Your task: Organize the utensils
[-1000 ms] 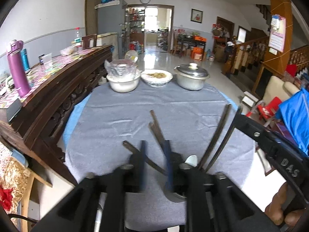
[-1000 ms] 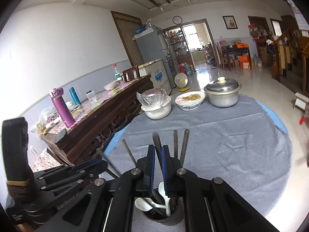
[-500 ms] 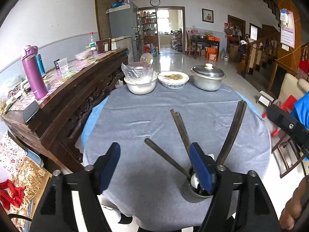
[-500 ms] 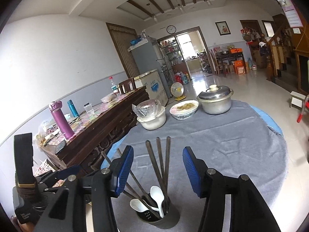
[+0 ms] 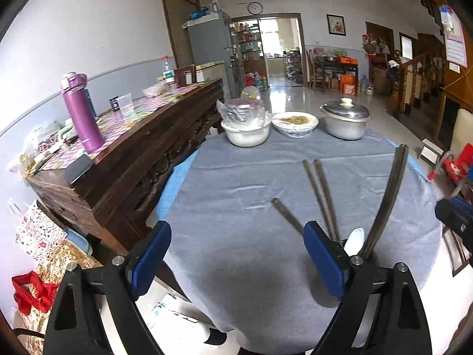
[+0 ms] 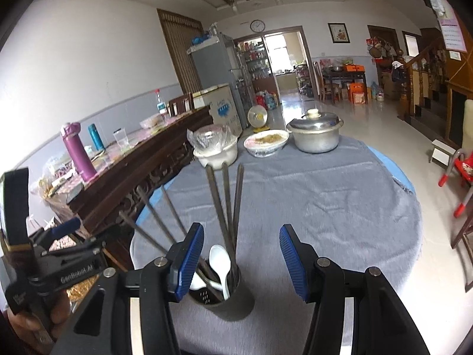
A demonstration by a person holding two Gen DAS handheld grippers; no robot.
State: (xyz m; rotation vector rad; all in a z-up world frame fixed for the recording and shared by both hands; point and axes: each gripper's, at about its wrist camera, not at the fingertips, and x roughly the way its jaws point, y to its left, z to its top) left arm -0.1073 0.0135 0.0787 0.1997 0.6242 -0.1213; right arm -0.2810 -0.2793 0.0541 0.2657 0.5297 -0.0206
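Observation:
A dark round utensil holder (image 6: 224, 298) stands on the grey tablecloth (image 6: 310, 207) near its front edge. It holds several long dark chopsticks (image 6: 226, 201) fanned upward and two white spoons (image 6: 220, 259). My right gripper (image 6: 241, 232) is open just above and behind the holder, its blue pads apart from the chopsticks. My left gripper (image 5: 235, 230) is left of the holder, jaws opening wide with only cloth between them. In the left wrist view the chopsticks (image 5: 320, 195) and a spoon (image 5: 354, 239) rise behind its right finger, which hides most of the holder.
At the table's far edge stand a white bowl under plastic wrap (image 5: 245, 130), a dish of food (image 5: 295, 122) and a lidded metal pot (image 5: 346, 121). A dark wooden sideboard (image 5: 133, 159) with a purple bottle (image 5: 81, 115) runs along the left.
Both grippers have opened from nearly shut around chopsticks and drawn back a little. The chopsticks now stand free in the holder, and both views have tilted upward.

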